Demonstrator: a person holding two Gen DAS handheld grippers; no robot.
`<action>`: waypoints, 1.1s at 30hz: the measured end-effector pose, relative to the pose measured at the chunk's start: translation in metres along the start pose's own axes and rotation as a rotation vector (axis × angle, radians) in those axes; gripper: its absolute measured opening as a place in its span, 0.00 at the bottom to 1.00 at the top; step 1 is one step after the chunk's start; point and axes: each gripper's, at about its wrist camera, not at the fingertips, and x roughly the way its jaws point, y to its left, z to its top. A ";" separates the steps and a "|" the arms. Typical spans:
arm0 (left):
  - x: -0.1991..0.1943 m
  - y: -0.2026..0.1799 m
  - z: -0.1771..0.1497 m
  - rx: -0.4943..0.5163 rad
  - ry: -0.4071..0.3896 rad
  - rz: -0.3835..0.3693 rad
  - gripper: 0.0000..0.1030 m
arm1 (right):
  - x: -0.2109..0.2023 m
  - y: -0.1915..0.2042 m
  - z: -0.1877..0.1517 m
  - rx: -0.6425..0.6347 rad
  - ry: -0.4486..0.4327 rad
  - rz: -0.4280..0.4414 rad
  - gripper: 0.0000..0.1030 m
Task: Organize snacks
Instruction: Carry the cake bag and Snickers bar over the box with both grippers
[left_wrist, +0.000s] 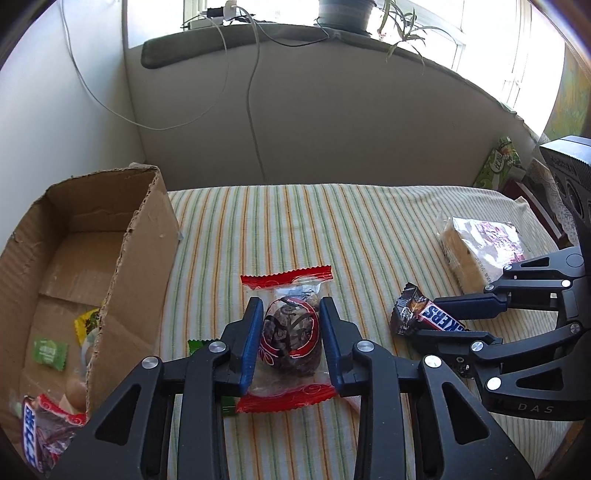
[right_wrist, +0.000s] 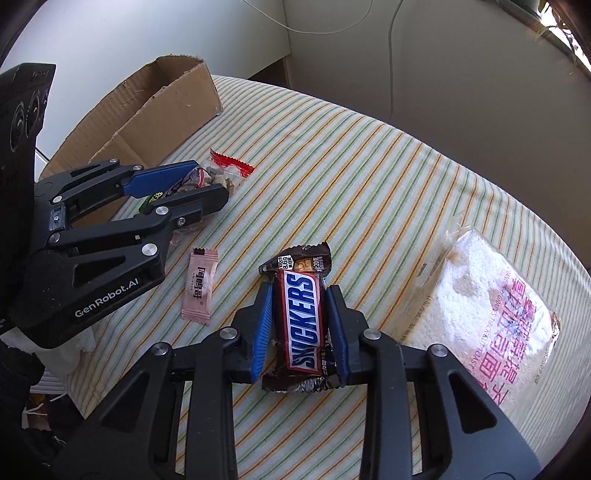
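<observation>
- pinching a clear, red-edged snack packet (left_wrist: 290, 334) between its blue pads, the left gripper (left_wrist: 290, 332) sits low over the striped cloth (left_wrist: 295, 229); the packet holds a dark lumpy treat and its red bottom seam lies on the cloth.
- from the right wrist view the same left gripper (right_wrist: 184, 184) shows beside the cardboard box (right_wrist: 166, 110), its fingers closed on the packet (right_wrist: 218, 173).
- the right gripper (right_wrist: 301, 325) has its pads pressed against both long sides of a snickers bar (right_wrist: 301, 321), whose wrapper ends stick out past the fingertips and behind them.
- in the left wrist view the right gripper (left_wrist: 448, 321) reaches in from the right edge, and the snickers bar (left_wrist: 424, 314) lies between its fingers, near the cloth.
- the cardboard box (left_wrist: 136, 258) stands open at the left of the cloth, just beside the left gripper; inside it lie a green sachet (left_wrist: 50, 352), a yellow wrapper (left_wrist: 86, 325) and another snickers bar (left_wrist: 31, 439), among other small packets.
- a pink stick sachet (right_wrist: 199, 286) lies flat on the cloth between the two grippers.
- a large clear bag of pale toast slices (right_wrist: 491, 317) with pink lettering rests on the cloth to the right of the right gripper, close to the table's edge.
</observation>
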 end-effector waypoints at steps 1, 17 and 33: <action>-0.001 -0.001 0.000 -0.001 -0.002 -0.001 0.28 | -0.001 -0.001 0.000 0.005 -0.004 0.002 0.29; -0.065 0.015 -0.002 -0.042 -0.132 -0.031 0.28 | -0.051 -0.003 -0.006 0.019 -0.114 0.000 0.29; -0.120 0.078 -0.014 -0.131 -0.229 0.047 0.28 | -0.081 0.041 0.039 -0.025 -0.216 0.044 0.29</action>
